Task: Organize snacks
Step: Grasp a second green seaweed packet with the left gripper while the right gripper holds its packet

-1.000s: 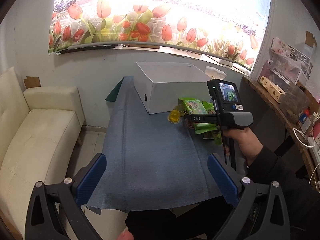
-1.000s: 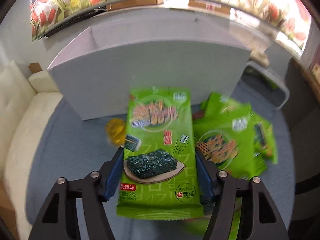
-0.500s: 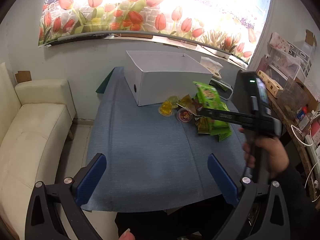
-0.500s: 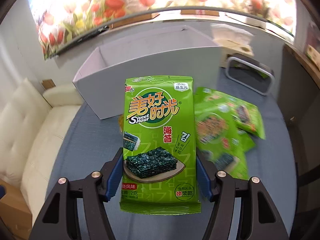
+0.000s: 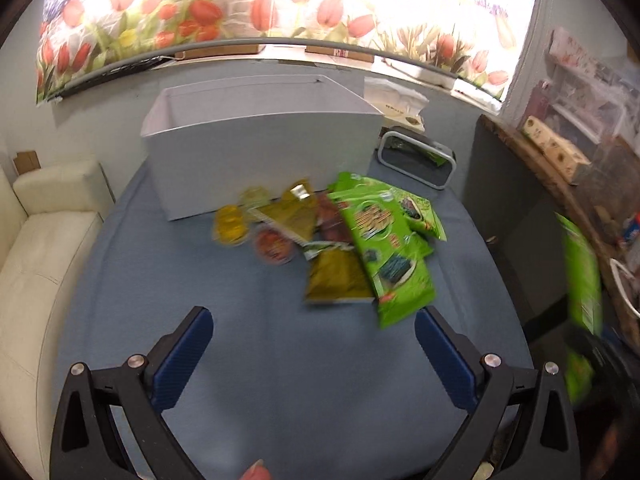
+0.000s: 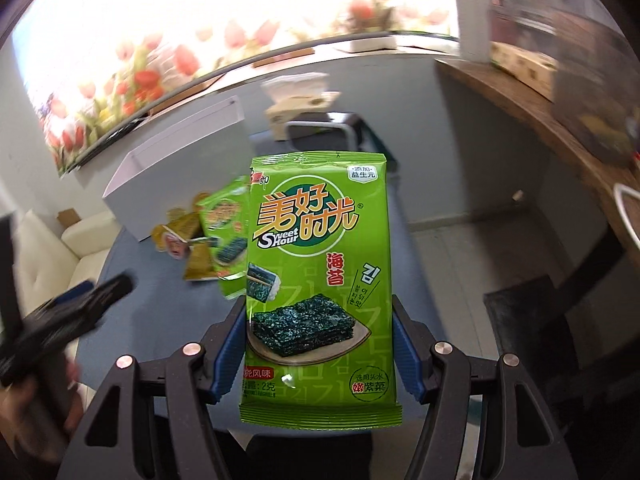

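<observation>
Right now R gripper pinches green seaweed pack above table; L gripper spread wide, holding nothing.

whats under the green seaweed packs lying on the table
A dark yellow-brown packet sticks out from under the pile of green seaweed packs, and a reddish wrapper shows at its far edge. Anything fully beneath the pile is covered, so I cannot tell.

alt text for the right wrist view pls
The right claw grips a green seaweed snack packet upright, lifted clear of the blue cloth-covered table. Behind left, more green packets lie beside a white open box.
</observation>
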Demonstrator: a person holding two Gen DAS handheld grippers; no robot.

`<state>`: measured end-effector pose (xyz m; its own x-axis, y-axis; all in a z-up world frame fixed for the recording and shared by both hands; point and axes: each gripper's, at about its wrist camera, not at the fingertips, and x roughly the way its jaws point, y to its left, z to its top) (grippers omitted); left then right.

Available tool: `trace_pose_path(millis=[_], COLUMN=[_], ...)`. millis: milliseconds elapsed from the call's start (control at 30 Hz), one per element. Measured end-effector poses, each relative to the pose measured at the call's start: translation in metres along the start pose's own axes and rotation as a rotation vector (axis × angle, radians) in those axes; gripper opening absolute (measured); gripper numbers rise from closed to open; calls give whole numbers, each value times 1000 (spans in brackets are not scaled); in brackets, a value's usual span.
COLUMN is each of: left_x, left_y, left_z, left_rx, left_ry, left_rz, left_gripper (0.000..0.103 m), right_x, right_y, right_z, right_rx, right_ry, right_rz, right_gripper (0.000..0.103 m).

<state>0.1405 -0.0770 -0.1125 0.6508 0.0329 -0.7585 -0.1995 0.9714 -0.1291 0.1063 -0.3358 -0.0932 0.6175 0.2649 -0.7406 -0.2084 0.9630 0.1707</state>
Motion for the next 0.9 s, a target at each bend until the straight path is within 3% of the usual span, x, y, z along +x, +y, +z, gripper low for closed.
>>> trace_pose_path(millis=[100,300,367,533,700,767,800,900], left_x=[31,96,106,140,149,148,145,136], left_y=[-32,-67,-77,-90,-103,-101,-99,-95], left_z=[10,29,32,34,30,30,30,30], left_rx=[-20,-102,-82,-108,-35,-26,-27,-6], left_ry=[4,39,25,84,42,36,25,24], left_rz=[39,212,218,240,326,354,354,322], left_gripper=[103,103,103,103,103,91,79,74], right_x=[-15,-26,-29,-37,-40,-41,-42,-42], right_y=[-21,-46,-49,-54,-58,-60,-60,-56], right_z=[-12,-23,-24,-25,-27,-29,-29,-28], right_rx=[23,62,56,55,57,60,63,63], right_ry=[-5,0,-2,-16,-21,-19,-20,-22], right_rz=[-7,12,22,26,23,20,22,27], right_gripper=[69,69,69,69,69,69,69,69])
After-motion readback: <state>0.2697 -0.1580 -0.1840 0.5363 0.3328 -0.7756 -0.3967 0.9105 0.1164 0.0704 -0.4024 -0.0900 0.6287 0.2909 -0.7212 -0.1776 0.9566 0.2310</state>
